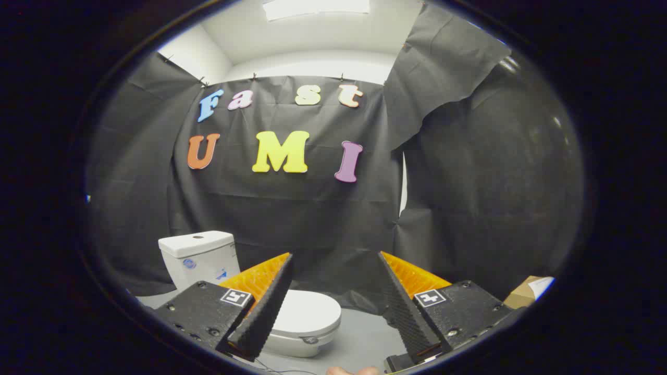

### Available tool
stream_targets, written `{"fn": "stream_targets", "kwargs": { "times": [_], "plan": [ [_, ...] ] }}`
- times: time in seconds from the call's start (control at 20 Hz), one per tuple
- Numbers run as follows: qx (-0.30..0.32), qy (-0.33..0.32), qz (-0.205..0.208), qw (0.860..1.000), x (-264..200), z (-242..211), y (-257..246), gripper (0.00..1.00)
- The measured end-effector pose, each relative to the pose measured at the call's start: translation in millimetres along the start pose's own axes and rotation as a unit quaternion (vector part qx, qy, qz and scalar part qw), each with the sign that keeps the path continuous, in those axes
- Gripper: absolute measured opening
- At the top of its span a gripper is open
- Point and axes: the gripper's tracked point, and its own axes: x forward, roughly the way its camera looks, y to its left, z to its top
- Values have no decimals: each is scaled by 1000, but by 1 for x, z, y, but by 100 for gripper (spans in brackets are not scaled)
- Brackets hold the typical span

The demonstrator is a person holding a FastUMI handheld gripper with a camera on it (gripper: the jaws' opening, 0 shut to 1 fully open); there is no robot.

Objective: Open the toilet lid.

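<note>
A white toilet stands on the grey floor against the black cloth wall. Its lid point(308, 312) lies flat down over the bowl, and its tank point(198, 256) rises behind it. My gripper point(335, 259) is open, held well above and short of the toilet, with nothing between its fingers. The left finger point(266, 307) overlaps the lid's left side in the view; the right finger point(404, 307) stands off to the right of the bowl.
Black cloth hangs on all sides of the booth. A brown cardboard box point(526, 291) sits at the far right behind the right finger. Grey floor point(359, 338) stretches between the fingers, in front of the bowl. Part of a hand point(349, 371) shows under the gripper.
</note>
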Motion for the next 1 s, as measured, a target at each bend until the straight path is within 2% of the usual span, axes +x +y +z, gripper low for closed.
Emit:
{"fn": "stream_targets", "kwargs": {
  "times": [1.0],
  "plan": [
    [-1, 7, 9, 1000, 1, -3, 7, 98]
  ]
}}
